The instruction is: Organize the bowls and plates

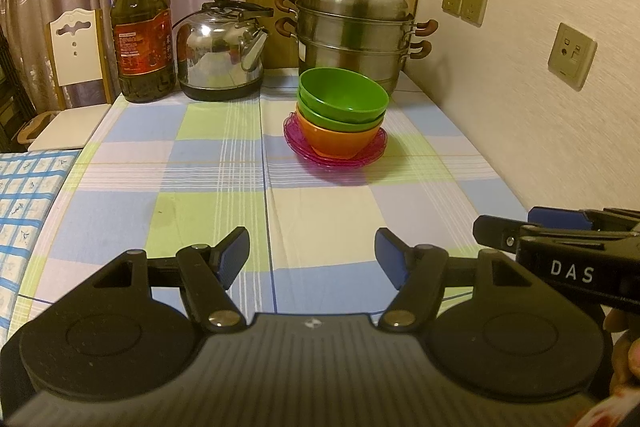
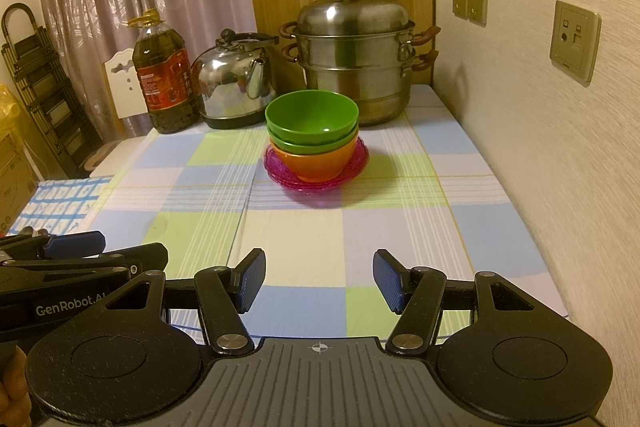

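A stack of smooth, glossy plastic dishes stands near the middle of the table (image 2: 472, 211), toward its far end, on a soft checked cloth of blue, green and cream squares. At the bottom lie the pink plates (image 1: 374, 147), translucent with wavy rims, flat on the cloth; an orange bowl (image 1: 340, 142) sits upright on them, and two round green bowls (image 1: 344, 99) nest in it, the top one tipped slightly, all mouths facing up. The stack's long axis runs straight up. Just behind it stands a tiered steel steamer pot (image 2: 356, 55) with a domed lid and brown handles, and to its left a shiny rounded kettle (image 2: 236, 83) and a tall bottle of dark oil (image 2: 164, 79). The left gripper (image 1: 312, 257) and the right gripper (image 2: 319, 281) both hover over the near end of the table, jaws spread wide and holding nothing, well apart from the stack; their flat fingertips carry ribbed blue pads (image 2: 252, 279).
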A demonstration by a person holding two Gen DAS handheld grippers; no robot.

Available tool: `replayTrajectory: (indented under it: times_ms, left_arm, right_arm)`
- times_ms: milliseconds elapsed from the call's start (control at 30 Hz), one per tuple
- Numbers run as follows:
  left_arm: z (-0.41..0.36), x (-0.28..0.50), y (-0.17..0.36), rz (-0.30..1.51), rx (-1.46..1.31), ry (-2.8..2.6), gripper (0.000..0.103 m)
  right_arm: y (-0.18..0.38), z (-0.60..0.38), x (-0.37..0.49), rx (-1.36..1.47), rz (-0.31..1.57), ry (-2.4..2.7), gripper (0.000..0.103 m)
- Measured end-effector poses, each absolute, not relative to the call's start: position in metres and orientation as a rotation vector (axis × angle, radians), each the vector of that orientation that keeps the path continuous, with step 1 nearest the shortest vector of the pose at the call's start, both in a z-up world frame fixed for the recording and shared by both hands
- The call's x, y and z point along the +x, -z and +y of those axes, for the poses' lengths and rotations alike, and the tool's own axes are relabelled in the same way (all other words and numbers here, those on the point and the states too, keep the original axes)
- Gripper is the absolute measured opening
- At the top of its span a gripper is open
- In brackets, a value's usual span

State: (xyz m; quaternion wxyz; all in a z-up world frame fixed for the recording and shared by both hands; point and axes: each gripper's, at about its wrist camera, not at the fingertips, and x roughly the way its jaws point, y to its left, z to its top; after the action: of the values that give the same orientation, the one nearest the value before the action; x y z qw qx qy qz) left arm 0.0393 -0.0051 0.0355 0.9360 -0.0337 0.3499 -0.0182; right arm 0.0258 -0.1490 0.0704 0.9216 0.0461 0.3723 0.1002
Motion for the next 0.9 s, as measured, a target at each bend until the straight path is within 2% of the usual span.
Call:
replayTrajectory:
  times_ms: [900]
  left_arm:
    - [-0.0055,0.037,-0.0318,0.712,-0.066,0.019,0.068]
  right_arm:
    - [-0.0699,-0.1504,0.0269,0.095,0.767,-0.204,0.06]
